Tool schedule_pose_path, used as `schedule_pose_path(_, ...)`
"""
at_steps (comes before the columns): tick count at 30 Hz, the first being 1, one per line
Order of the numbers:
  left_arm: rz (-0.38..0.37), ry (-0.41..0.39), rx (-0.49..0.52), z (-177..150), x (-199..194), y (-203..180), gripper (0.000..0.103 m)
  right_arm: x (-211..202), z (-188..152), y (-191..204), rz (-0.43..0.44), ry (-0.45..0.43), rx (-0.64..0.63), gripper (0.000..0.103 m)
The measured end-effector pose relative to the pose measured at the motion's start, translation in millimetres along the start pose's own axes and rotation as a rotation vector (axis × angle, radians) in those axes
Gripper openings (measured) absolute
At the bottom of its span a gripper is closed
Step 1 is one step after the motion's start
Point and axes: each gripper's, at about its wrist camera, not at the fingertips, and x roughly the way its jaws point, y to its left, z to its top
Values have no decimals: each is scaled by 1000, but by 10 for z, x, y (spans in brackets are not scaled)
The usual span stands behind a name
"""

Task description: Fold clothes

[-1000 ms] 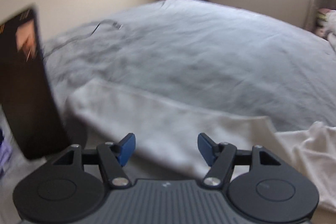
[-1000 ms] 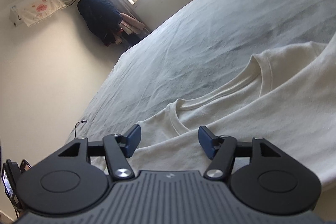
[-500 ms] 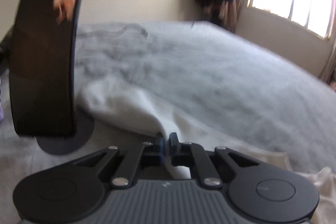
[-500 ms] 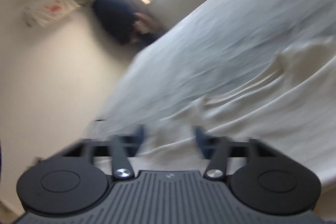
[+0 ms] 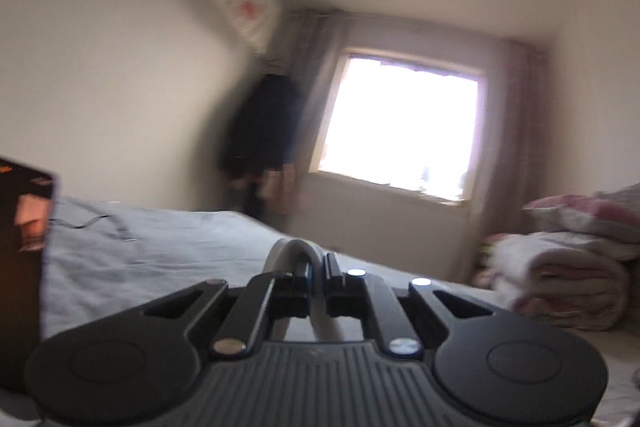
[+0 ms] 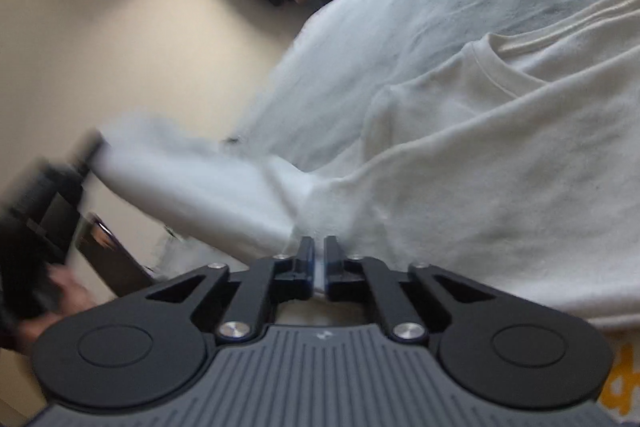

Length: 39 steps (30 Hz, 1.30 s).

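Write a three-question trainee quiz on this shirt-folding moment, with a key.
1. True or false: the left gripper is shut on a fold of the shirt.
2. What lies under the shirt: A) a carpet, B) a bed, C) a desk?
3. Fill in: the right gripper pinches the shirt below its ___.

Key: 1 true; 2 B; 3 collar.
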Motion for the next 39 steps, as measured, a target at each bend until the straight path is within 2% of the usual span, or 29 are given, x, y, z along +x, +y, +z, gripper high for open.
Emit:
schedule_pose_path(3,-74,-1,16,12,10,-184,6,-12,9,18,15,-2,-7,6)
schedule_pose_path(5,-126,9,23,17,29,-330,6,-62,38,-13,49,-4,22,21)
schedule_pose_path(6,-156,17,27,20,49,-403,6,-115,78,-27,66,-12,45,24)
schedule_pose_path(8,-205,23,49,-11,52,-557,6,-246,147,-54,90,-59,84,52)
schedule_pose_path(9,-237,32,70,-26,55,-647,6,-327,177,-77,98,-87,102,55)
schedule_pose_path(13,-352,94,127,-155,64,-932,6,-639,352,-235,81,-191,175,57)
schedule_pose_path(15,-431,151,137,-281,82,-1031,6,-765,429,-303,8,-216,184,58)
schedule_pose_path(17,-519,219,142,-431,114,-1118,6,-907,507,-373,-120,-244,178,58)
schedule_pose_path(19,-589,290,171,-608,113,-1220,6,-1085,557,-470,-198,-300,185,58)
schedule_pose_path(21,-645,363,198,-791,103,-1304,6,-1225,574,-553,-206,-337,206,58)
schedule_pose_path(25,-771,540,175,-1118,195,-1296,7,-1403,595,-611,-208,-383,212,59)
schedule_pose_path(27,-826,633,154,-1263,257,-1272,8,-1395,596,-557,-207,-384,190,59)
schedule_pose_path(29,-852,715,139,-1291,333,-1238,17,-1399,570,-479,-203,-365,154,61)
schedule_pose_path(30,-866,747,127,-1307,359,-1224,18,-1348,561,-430,-197,-350,133,61)
schedule_pose_path(33,-924,771,56,-1189,365,-1124,30,-1256,443,-271,-163,-292,69,61)
schedule_pose_path(35,-958,760,15,-1020,381,-1012,41,-1136,431,-184,-160,-264,25,61)
schedule_pose_path(37,-969,732,-26,-849,387,-890,41,-1044,450,-120,-166,-240,-16,62)
schedule_pose_path(39,-936,697,-109,-723,428,-684,42,-962,458,-88,-183,-224,-58,64)
